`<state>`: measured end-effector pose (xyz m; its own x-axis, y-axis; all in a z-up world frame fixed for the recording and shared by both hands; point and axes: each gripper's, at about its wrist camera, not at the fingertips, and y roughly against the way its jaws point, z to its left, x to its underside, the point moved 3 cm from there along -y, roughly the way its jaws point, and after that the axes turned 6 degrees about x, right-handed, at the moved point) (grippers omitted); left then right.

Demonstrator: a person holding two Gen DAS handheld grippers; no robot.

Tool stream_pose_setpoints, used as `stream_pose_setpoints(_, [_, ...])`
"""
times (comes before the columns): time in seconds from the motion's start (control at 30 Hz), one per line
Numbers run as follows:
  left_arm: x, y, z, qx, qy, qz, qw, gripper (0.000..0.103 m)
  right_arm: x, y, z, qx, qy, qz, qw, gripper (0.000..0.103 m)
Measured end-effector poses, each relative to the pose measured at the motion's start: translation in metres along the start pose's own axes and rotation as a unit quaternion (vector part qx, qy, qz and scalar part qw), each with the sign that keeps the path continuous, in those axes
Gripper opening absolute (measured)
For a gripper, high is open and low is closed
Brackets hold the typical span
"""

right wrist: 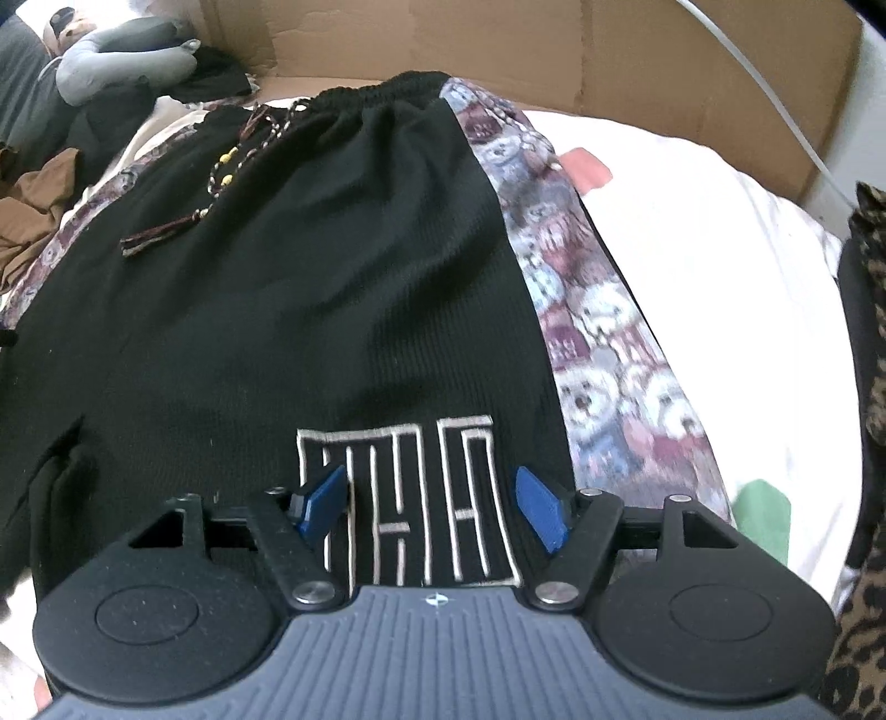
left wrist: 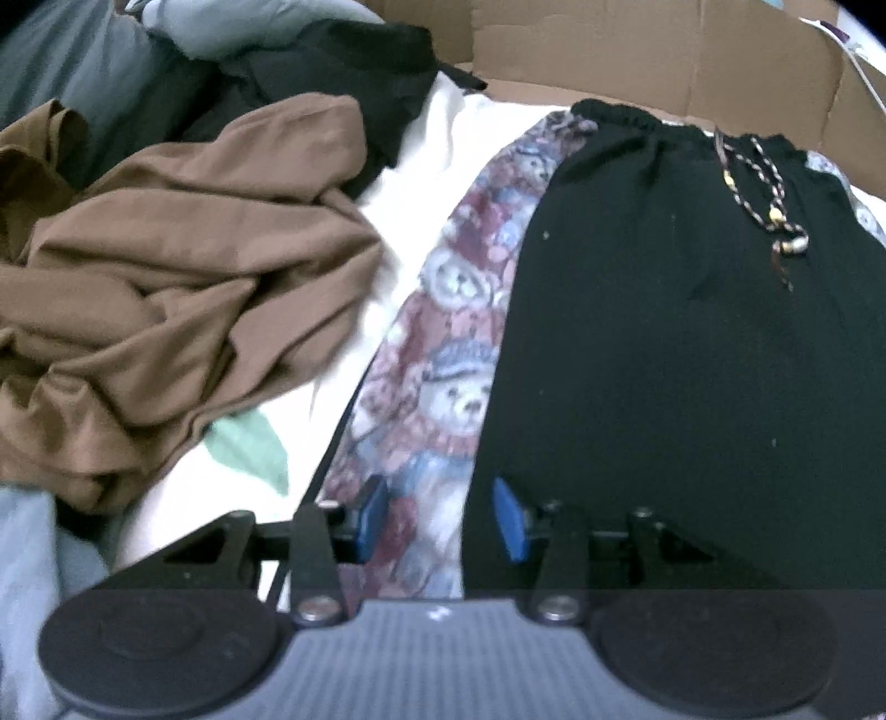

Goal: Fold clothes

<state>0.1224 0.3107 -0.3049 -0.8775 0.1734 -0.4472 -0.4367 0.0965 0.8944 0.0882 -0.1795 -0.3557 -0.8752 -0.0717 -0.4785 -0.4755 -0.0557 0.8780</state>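
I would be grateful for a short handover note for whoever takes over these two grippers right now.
Left gripper: open, holding nothing, over the shorts' left edge.
Right gripper: open, holding nothing, over the embroidered logo.
Black shorts with bear-print side panels lie flat on the white bedding.
Brown garment sits crumpled to the left.
Done: shorts spread out. Left: fold them, then the pile.

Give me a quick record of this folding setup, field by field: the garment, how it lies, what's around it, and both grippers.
garment: black shorts with teddy-bear print side panels
state: spread flat, waistband at the far end
drawstring: beaded cord lying on the front
logo: embroidered white line design at the near hem
surface: white sheet
backdrop: cardboard
nearby: crumpled brown garment to the left
left gripper: open over the left print panel, nothing held
right gripper: open above the logo, nothing held
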Motion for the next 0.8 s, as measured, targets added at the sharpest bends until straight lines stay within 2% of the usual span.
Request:
stream_pose_setpoints(0.27, [0.024,0.013,0.014,-0.009,0.019,0.016,0.9996,0.047,0.035,0.028,-0.019,0.038,-0.02,-0.007,0.999,0.074])
stream_pose_setpoints(0.47, [0.038,0.025,0.022,-0.022,0.038,0.022,0.9988,0.047,0.062,0.043,-0.029,0.056,-0.047,0.016,0.997,0.074])
stream_pose_setpoints(0.67, [0.052,0.047,0.046,-0.031,0.118,-0.002,0.9925,0.045,0.073,0.054,-0.028,0.054,-0.064,0.023,0.996,0.073])
stream_pose_setpoints(0.8, [0.058,0.058,0.057,-0.05,0.138,-0.007,0.9892,0.045,0.071,0.063,-0.028,0.05,-0.08,0.017,0.995,0.073])
